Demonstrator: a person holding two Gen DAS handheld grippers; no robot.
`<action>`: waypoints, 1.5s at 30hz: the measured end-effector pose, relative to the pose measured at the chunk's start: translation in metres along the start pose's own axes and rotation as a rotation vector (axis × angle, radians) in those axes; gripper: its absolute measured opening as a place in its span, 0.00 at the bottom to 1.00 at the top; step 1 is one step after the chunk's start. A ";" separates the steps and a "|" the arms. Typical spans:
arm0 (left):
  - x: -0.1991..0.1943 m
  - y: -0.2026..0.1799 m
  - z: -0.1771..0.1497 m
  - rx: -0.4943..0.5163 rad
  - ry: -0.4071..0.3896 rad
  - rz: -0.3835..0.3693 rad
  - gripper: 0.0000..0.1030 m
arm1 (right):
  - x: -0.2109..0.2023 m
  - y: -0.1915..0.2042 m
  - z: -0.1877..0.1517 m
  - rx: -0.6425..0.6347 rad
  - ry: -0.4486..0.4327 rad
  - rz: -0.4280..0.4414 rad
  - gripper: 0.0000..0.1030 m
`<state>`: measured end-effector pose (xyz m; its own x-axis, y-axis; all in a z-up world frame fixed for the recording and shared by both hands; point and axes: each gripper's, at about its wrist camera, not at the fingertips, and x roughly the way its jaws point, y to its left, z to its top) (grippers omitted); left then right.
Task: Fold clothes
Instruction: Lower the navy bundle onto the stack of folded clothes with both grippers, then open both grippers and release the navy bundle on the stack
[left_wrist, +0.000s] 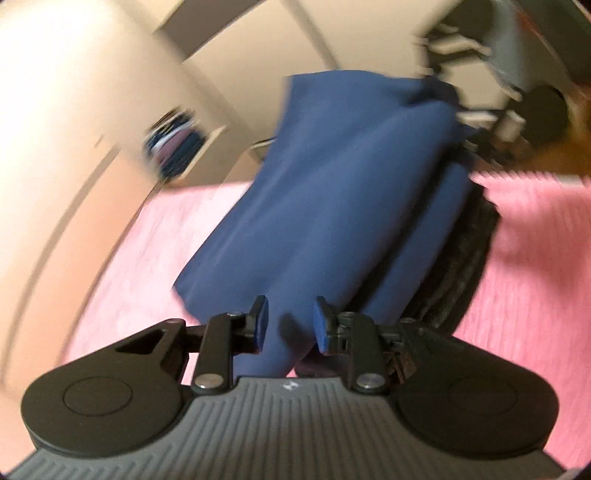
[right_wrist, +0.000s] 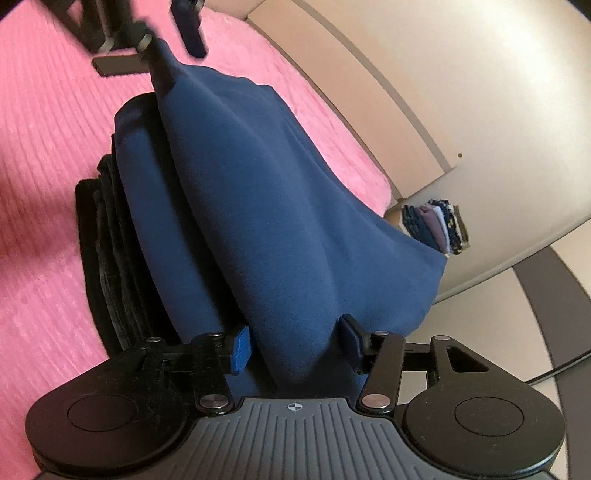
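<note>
Your left gripper (left_wrist: 289, 325) has its two blue pads (left_wrist: 261, 324) pressed in from either side on a bunched fold of the blue garment (left_wrist: 317, 206), so it is clamped on the cloth. From those pads the fabric runs straight ahead and upward as one broad, smooth panel, lifted clear of the pink bedspread (left_wrist: 535, 266) that lies below and to both sides of the gripper. Just to the right of the gripper, under the lower edge of the blue cloth, a stack of dark folded clothes (left_wrist: 461, 258) rests on the bedspread. At the far end of the panel, ahead and up to the right, the other gripper shows only as a blur where the cloth gathers to a point.

Your right gripper (right_wrist: 295, 347) likewise has its blue pads (right_wrist: 242, 349) closed on a ridge of the blue garment (right_wrist: 280, 206), gripping it between them. The cloth rises ahead of this gripper in a tented fold, narrowing toward the top left, where the left gripper (right_wrist: 162, 48) holds its far corner. To the left of the right gripper, part of the garment drapes down against the dark folded stack (right_wrist: 107, 266), which sits on the ribbed pink bedspread (right_wrist: 44, 147). Ahead and to the right, beyond the bed's edge, a small pile of folded clothes (right_wrist: 436, 229) in blues, purple and white sits against a pale cabinet (right_wrist: 480, 92). The left wrist view is motion-blurred; the right wrist view is sharp.
</note>
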<state>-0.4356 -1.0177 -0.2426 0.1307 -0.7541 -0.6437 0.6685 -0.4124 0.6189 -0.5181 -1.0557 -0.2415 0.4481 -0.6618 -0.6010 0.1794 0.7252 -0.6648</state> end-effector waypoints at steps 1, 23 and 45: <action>0.007 -0.010 -0.001 0.102 0.003 0.021 0.24 | 0.001 -0.001 0.000 0.002 -0.002 0.007 0.51; 0.030 -0.029 -0.024 0.170 0.089 0.059 0.21 | -0.001 0.004 0.006 -0.052 0.014 0.000 0.44; 0.086 0.056 0.014 -0.452 0.115 -0.183 0.15 | 0.043 -0.168 0.023 0.765 -0.143 0.286 0.50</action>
<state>-0.3970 -1.1125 -0.2569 0.0448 -0.6185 -0.7845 0.9350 -0.2506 0.2510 -0.5090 -1.2016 -0.1449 0.6649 -0.4388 -0.6045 0.5642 0.8253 0.0215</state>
